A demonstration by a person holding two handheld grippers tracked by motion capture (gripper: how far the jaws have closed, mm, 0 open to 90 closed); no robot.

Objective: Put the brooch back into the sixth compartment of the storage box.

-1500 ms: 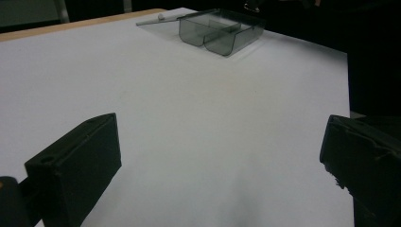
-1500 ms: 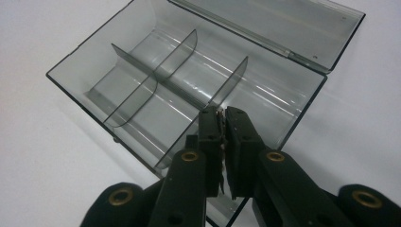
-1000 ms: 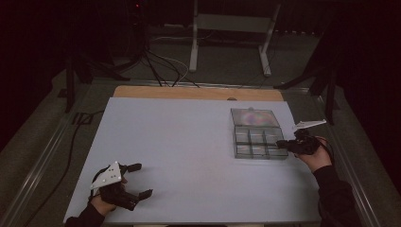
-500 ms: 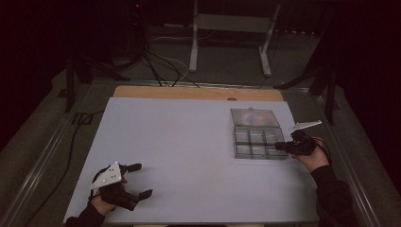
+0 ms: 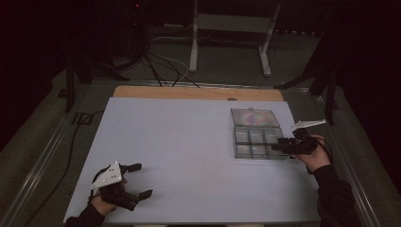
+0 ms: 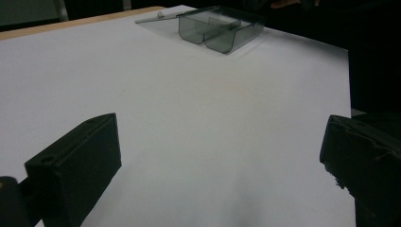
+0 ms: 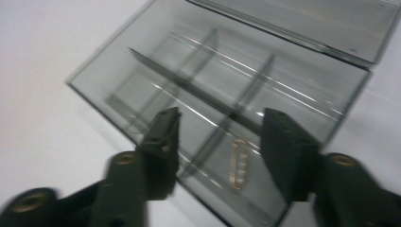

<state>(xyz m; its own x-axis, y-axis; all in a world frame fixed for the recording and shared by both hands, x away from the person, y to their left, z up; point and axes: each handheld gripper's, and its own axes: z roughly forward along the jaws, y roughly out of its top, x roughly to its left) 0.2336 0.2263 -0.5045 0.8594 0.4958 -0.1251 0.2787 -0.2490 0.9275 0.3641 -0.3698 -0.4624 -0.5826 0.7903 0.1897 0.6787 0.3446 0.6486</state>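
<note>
A clear compartment box (image 5: 256,134) is sitting open on the right side of the white tabletop (image 5: 179,142), its lid laid flat on the far side, and it is being approached by the right gripper (image 5: 283,145). From the right gripper view the jaws are being held apart, with nothing between them, just above the near compartments. A small pale strip (image 7: 238,164), perhaps a clip or staples, is lying in the compartment directly beneath them; that looks like the likely reason the gripper is being aimed here. The right hand (image 5: 316,150) is being held low and level at the box's near right corner, the forearm coming in from the bottom edge.

The left gripper (image 5: 140,180) is being parked at the near left corner, well apart from the box, jaws spread wide and empty, pointed across the bare tabletop toward it, seemingly being kept in reserve.
</note>
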